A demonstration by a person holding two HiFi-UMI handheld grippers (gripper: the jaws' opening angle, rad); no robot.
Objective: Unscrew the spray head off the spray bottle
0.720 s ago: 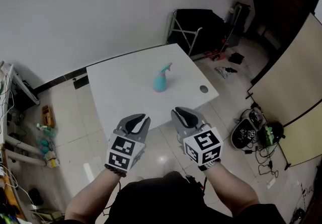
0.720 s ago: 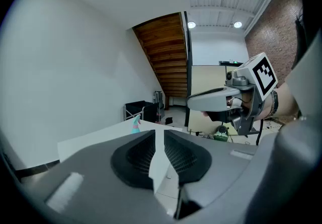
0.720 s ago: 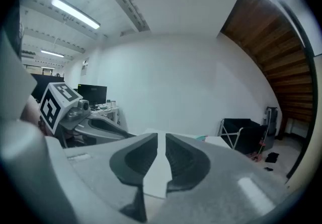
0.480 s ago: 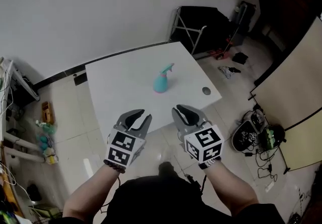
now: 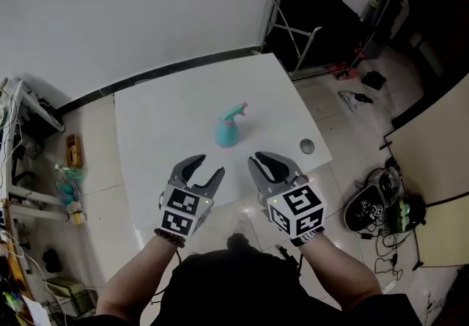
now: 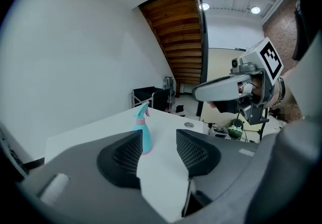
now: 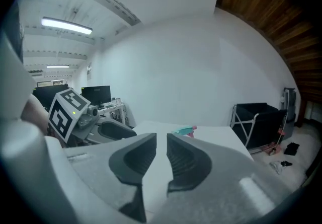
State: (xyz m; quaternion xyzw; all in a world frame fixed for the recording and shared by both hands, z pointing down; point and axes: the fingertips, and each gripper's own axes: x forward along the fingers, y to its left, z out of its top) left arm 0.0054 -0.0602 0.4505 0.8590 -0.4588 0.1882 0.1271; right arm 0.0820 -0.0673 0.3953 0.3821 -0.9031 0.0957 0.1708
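Left gripper [image 5: 207, 167] has its jaws clearly apart with nothing between them. In the left gripper view you just look through the gap at the spray bottle [image 6: 145, 137] further out on the surface. Right gripper [image 5: 267, 163] is almost closed, only a thin slit between the pads, and it's holding nothing either. Both are held side by side over the near edge of the white surface [image 5: 161, 119], marker cubes facing up, pointing forward and a bit down.

The teal spray bottle [image 5: 226, 130] stands upright roughly in the middle of the surface, well clear of both grippers. Its spray head [image 5: 236, 110] is on the bottle, with a pink collar under it and the nozzle aimed toward the far right corner. In the right gripper view only the top of the bottle [image 7: 185, 130] peeks over the jaws.

Also there's a small round grey cap thing [image 5: 307, 146] set near the right edge, and a black folding cart [image 5: 315, 20] on the floor past the far right corner.
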